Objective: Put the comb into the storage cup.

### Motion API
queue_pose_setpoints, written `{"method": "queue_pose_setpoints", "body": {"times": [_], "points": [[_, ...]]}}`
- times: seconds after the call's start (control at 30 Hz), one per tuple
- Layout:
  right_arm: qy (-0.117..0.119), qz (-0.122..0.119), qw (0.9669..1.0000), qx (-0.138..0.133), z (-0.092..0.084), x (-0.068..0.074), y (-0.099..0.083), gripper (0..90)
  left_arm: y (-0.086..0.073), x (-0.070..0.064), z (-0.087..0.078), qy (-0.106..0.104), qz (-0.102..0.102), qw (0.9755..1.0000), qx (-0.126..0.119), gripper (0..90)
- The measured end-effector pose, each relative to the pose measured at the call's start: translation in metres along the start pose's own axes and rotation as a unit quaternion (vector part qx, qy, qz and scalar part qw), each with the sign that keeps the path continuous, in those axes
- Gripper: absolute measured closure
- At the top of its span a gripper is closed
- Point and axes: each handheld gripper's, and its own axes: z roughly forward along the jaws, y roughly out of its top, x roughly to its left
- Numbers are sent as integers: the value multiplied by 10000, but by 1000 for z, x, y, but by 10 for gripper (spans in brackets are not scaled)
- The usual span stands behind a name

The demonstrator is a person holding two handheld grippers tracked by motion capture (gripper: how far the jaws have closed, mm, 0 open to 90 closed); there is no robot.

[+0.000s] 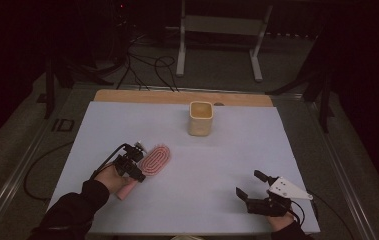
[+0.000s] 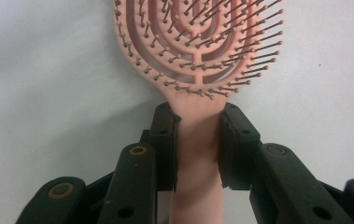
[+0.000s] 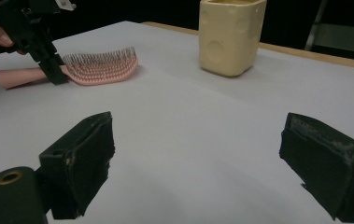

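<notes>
Wide jaws facing hairbrush [image 3: 97, 67], cup [image 3: 230, 35]

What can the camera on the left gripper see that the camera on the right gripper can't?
Left gripper view alone: the left gripper up close, its pads pressed on both sides of the pink hairbrush handle.

Right gripper view alone: the yellow cup standing upright beyond the brush, and the right gripper open over bare white table.

Both: the hairbrush, bristles up.
</notes>
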Motion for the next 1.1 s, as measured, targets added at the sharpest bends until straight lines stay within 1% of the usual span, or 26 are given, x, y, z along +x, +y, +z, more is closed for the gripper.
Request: {"method": "queue_pose_setpoints", "body": {"times": [0.03,0.1,0.2,0.23,0.27,0.3,0.33,0.37,0.4,0.43,0.47,0.5,0.53,0.57,0.67,0.73,0.77,0.8,0.83,0.87,0.9,0.97,1.0,1.03,1.07,1.1], "points": [[5,25,10000,-9,0,-1,0,97,-2,1,-1,-28,2,10000,-82,711],[20,49,10000,-5,1,-1,-1,97,-3,2,-3,-53,10,9999,-126,711],[7,23,10000,-9,0,-1,0,97,-3,2,-5,-53,19,9998,-194,711],[18,39,10000,-12,0,-1,0,97,-3,0,-9,-8,58,9995,-296,712],[18,39,10000,-12,0,-1,0,97,-3,0,-9,-8,58,9995,-296,711],[12,43,10000,0,0,-1,0,97,-3,-1,-13,-61,91,9991,-405,712],[0,20,10000,-18,0,-1,0,97,-3,-1,-13,-61,91,9991,-405,712],[3,17,10000,-13,0,-1,0,97,-2,-2,-17,-19,107,9987,-490,712],[3,17,10000,-13,0,-1,0,97,-2,-2,-17,-19,107,9987,-490,711],[16,50,10000,-9,0,-1,0,97,-2,-4,-21,-22,141,9981,-599,712],[21,62,10000,-17,0,-1,0,97,-2,-5,-22,-13,205,9978,-633,712],[20,42,10000,-11,0,-1,0,97,-2,-7,-24,-14,230,9974,-685,712],[20,42,10000,-11,0,-1,0,97,-2,-7,-24,-14,230,9974,-685,712],[8,19,10000,-21,0,-1,0,97,-1,-10,-26,8,287,9967,-759,712],[32,56,10000,-11,0,-1,0,97,-1,-13,-29,-2,347,9957,-859,712],[11,19,10000,-25,0,-1,0,97,-1,-14,-29,-35,332,9955,-888,712],[19,33,10000,-23,0,-1,0,97,-1,-17,-31,-37,373,9946,-964,712],[11,56,10000,-11,0,-1,0,97,-1,-17,-31,-37,373,9946,-964,712],[11,56,10000,-11,0,-1,0,97,-1,-18,-31,-51,420,9942,-985,712],[19,61,10000,-17,0,-2,-1,97,-1,-19,-32,-28,430,9936,-1045,712],[19,61,10000,-17,0,-2,-1,97,-1,-19,-32,-28,430,9936,-1045,712],[18,74,10000,-16,0,-1,-1,97,0,-23,-34,-42,526,9923,-1123,712],[18,65,10000,-19,0,-2,-1,97,0,-23,-34,-42,526,9923,-1123,712],[24,64,10000,-15,0,-2,-1,97,-1,-25,-36,-49,545,9909,-1227,712],[24,64,10000,-15,0,-2,-1,97,-1,-25,-36,-49,545,9909,-1227,712],[19,56,10000,-24,0,-2,-1,97,-1,-27,-38,-51,596,9896,-1306,712]]}}
